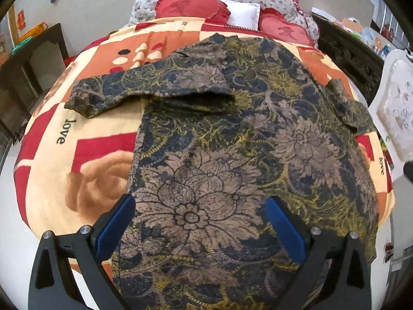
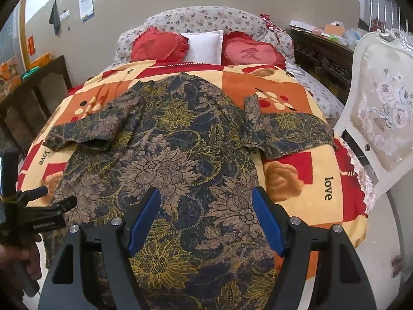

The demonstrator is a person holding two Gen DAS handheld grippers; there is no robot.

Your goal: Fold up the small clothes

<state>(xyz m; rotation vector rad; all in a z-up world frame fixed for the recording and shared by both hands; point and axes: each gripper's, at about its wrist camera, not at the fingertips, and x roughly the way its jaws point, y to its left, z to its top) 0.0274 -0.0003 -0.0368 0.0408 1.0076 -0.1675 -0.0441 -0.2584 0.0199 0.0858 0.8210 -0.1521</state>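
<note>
Thin matt woven cloth in the flower-printed shirt (image 2: 165, 170), lying over a thicker, fleecy, soft-napped blanket (image 2: 317, 165) that runs to the bed's near edge. Matt black plastic frames, smooth blue pads and bright metal screw heads on the left gripper (image 1: 200, 222) and right gripper (image 2: 206, 214). Satiny red cloth on the heart cushions (image 2: 254, 51) at the head end; glossy white-painted wood and sheened embroidered upholstery on the chair (image 2: 382, 103) beside the bed's right edge.
</note>
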